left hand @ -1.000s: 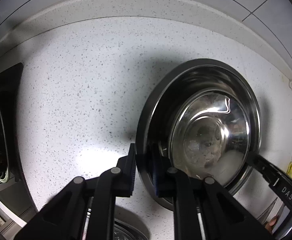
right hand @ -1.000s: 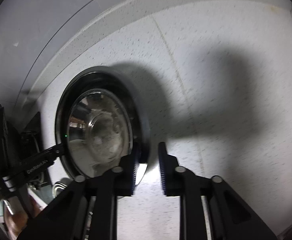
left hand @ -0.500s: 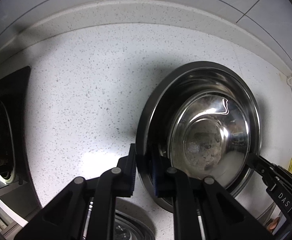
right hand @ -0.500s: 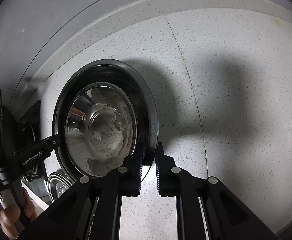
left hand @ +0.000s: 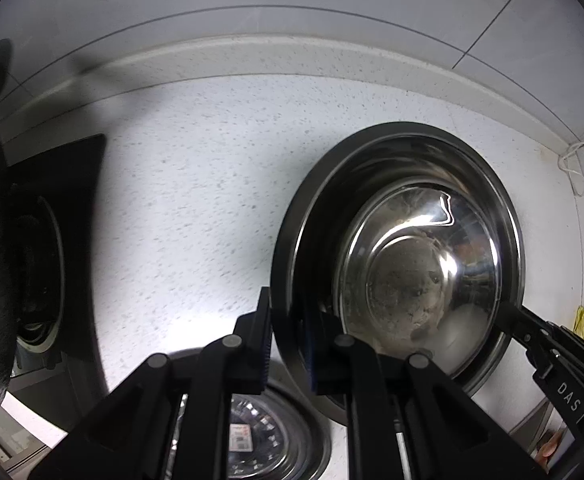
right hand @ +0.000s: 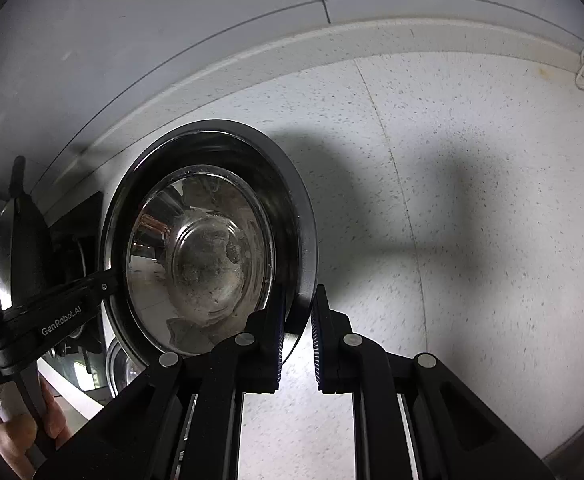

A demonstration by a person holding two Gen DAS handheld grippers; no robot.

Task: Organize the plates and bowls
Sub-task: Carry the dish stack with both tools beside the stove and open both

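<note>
Left wrist view: black stove [left hand: 64, 240] at far left edge, speckled white countertop [left hand: 180, 208] in the middle. Left gripper [left hand: 288, 344] is clamped on the near left rim of a steel bowl [left hand: 404, 264], one pad outside the rim, one inside. A second steel bowl [left hand: 276, 436] sits low behind the fingers. Right gripper [left hand: 508, 316] grips the bowl's opposite rim at far right. Right wrist view: left gripper [right hand: 108, 280] at bowl's [right hand: 208, 256] left rim, right gripper [right hand: 296, 320] pinches its right rim, countertop [right hand: 472, 200] with shadows to the right.
</note>
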